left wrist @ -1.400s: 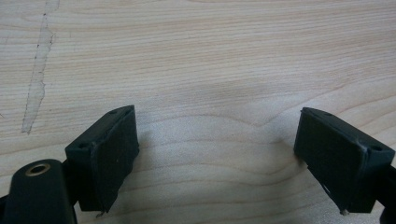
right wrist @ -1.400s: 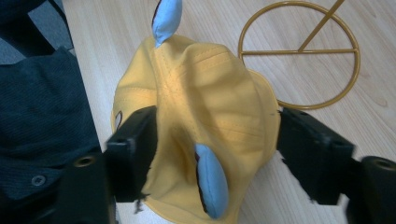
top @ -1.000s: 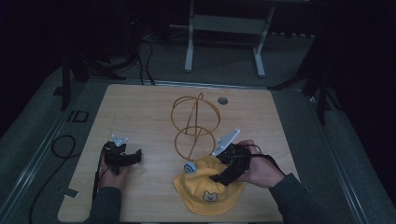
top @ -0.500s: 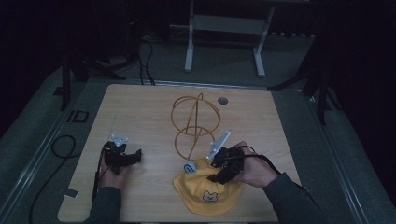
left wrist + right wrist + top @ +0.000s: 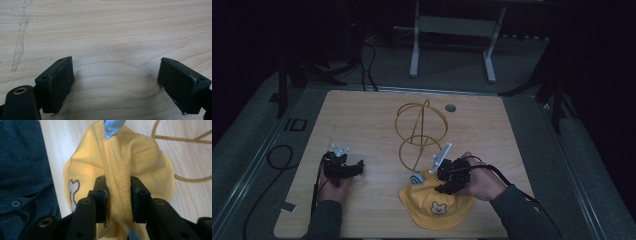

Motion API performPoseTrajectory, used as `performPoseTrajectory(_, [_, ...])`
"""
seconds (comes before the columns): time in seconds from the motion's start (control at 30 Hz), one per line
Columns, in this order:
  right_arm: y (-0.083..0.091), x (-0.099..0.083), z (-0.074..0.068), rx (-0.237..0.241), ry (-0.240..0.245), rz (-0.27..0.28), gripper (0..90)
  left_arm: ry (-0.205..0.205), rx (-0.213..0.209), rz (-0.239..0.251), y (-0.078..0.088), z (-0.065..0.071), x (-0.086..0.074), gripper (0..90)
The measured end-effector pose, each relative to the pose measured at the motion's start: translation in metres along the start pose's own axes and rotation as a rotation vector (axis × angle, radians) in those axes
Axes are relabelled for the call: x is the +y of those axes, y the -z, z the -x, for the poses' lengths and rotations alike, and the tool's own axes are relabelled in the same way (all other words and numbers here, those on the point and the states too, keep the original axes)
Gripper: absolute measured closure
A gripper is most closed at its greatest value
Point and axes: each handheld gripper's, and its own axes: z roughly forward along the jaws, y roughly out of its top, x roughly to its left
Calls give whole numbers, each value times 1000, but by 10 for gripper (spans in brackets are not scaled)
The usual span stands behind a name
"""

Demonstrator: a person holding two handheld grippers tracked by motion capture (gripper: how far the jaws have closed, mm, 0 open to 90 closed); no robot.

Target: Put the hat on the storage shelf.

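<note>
Where the wooden table [image 5: 362,120] meets the person's side, we see a yellow hat [image 5: 432,207] lying flat near the front edge, right of centre, w/ a small bear face on it and a blue tag at its far edge. The right gripper [image 5: 447,182] sits on the hat's far part; in the right gripper view its jaws have just been closing and now pinch a raised fold of the yellow fabric [image 5: 117,195] between the pads, cloth bunched up btwn them. Just behind the hat stands a gold wire frame [image 5: 419,132] made of rings, approx. mid-table. The left gripper [image 5: 354,169] rests on the table at the left, well apart from the hat; in the left gripper view its jaws stand wide apart over bare wood, nothing btwn them. A dark blue sleeve [image 5: 22,165] shows beside the hat.
</note>
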Motion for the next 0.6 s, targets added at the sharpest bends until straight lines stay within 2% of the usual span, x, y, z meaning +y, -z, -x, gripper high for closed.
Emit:
performPoseTrajectory(0.23, [9, -6, 4, -3, -14, -17, 746, 0, 0, 0, 0, 0, 0, 136])
performPoseTrajectory(0.43, [22, -12, 11, -27, -41, 3, 748, 0, 0, 0, 0, 0, 0, 136])
performPoseTrajectory(0.6, [35, -17, 20, -44, -85, 26, 751, -1, 1, -1, 0, 0, 0, 136])
